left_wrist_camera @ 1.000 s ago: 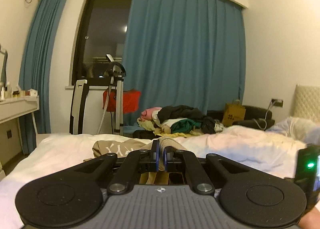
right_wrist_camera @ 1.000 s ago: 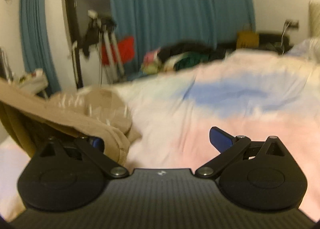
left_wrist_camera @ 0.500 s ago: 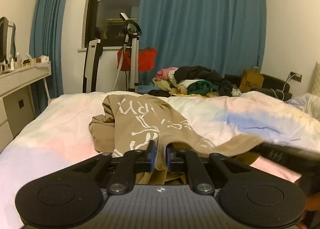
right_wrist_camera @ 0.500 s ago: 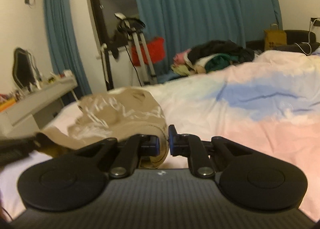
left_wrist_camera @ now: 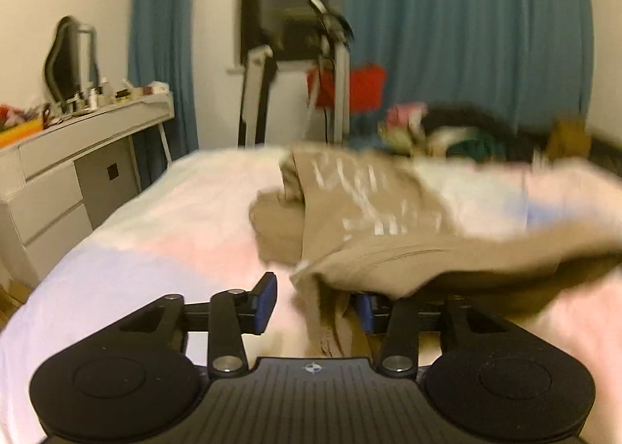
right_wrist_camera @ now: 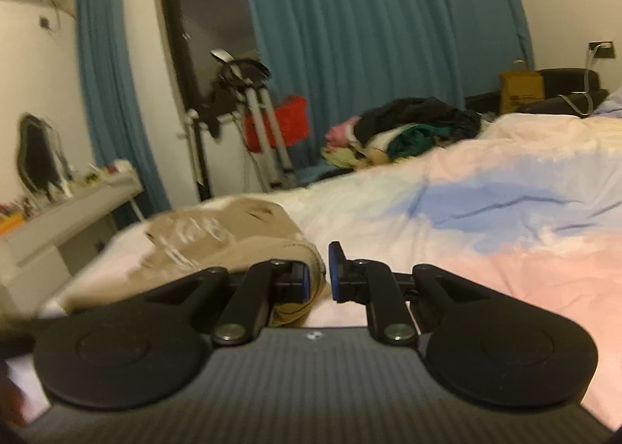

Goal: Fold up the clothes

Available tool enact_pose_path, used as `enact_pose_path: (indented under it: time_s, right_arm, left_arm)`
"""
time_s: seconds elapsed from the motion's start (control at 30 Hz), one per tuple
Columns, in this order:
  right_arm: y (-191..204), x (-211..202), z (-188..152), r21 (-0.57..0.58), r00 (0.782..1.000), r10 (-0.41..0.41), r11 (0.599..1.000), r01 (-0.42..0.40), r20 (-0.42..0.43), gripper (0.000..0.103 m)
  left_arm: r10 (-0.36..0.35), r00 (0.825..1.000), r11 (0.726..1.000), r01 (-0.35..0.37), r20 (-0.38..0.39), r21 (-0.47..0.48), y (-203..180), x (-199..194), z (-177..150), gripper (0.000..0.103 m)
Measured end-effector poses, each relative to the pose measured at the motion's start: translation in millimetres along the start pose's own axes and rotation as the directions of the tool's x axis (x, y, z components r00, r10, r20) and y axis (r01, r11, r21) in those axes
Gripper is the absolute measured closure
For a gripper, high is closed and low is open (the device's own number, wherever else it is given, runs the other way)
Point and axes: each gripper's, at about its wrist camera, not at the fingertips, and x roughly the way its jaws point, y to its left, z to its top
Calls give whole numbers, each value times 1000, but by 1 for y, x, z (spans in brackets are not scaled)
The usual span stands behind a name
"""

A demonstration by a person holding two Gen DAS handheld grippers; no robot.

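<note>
The fold is judged to be at an early stage. One tan printed garment (left_wrist_camera: 373,218) lies crumpled on the pastel duvet (left_wrist_camera: 163,234), in the centre and right of the left wrist view and at lower left of the right wrist view (right_wrist_camera: 233,242). Its white lettering faces up, but no flat panel or clean crease is visible, so spreading and all folds remain to be done. A heap of unfolded clothes (right_wrist_camera: 404,133) sits beyond the far edge of the bed, right of centre in the upper half of the right wrist view; it appears untouched. The left gripper (left_wrist_camera: 315,302) has just been opening: its jaws stand at a moderate gap. A hanging fold of the tan fabric passes between them, draped over the right-hand pad, while the left-hand pad (left_wrist_camera: 266,300) stands clear of the cloth, so no clamp is applied. The right gripper (right_wrist_camera: 319,277) has its jaws drawn to a narrow gap, pinching a rolled hem of the same garment low in the centre of the frame. Motion blur obscures finer contact detail in both views.
</note>
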Motion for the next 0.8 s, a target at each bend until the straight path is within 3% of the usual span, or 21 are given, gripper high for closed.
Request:
enact_pose_path:
  time_s: [0.1, 0.23, 0.37, 0.53, 0.73, 0.8]
  right_arm:
    - [-8, 1, 3, 40, 1000, 2, 999, -1, -17, 91]
    - [-18, -7, 21, 136, 993, 114, 984, -114, 10, 91]
    - [-13, -14, 31, 149, 981, 194, 970, -193, 11, 91]
    - [-6, -14, 31, 141, 976, 216, 967, -214, -4, 91]
    - [-2, -18, 30, 143, 971, 241, 961, -237, -10, 91]
    - [-2, -22, 29, 141, 970, 242, 961, -240, 3, 91]
  left_arm:
    - [-53, 998, 998, 54, 27, -24, 8, -10, 6, 55]
    - [-143, 989, 985, 146, 38, -89, 19, -16, 14, 56]
    - [-224, 974, 971, 224, 9, -76, 10, -19, 13, 52]
    - [-256, 962, 966, 257, -94, 6, -12, -7, 0, 41]
    - [-192, 979, 981, 194, -66, 13, -24, 3, -10, 33]
    - [-149, 988, 987, 146, -42, -66, -14, 9, -7, 29]
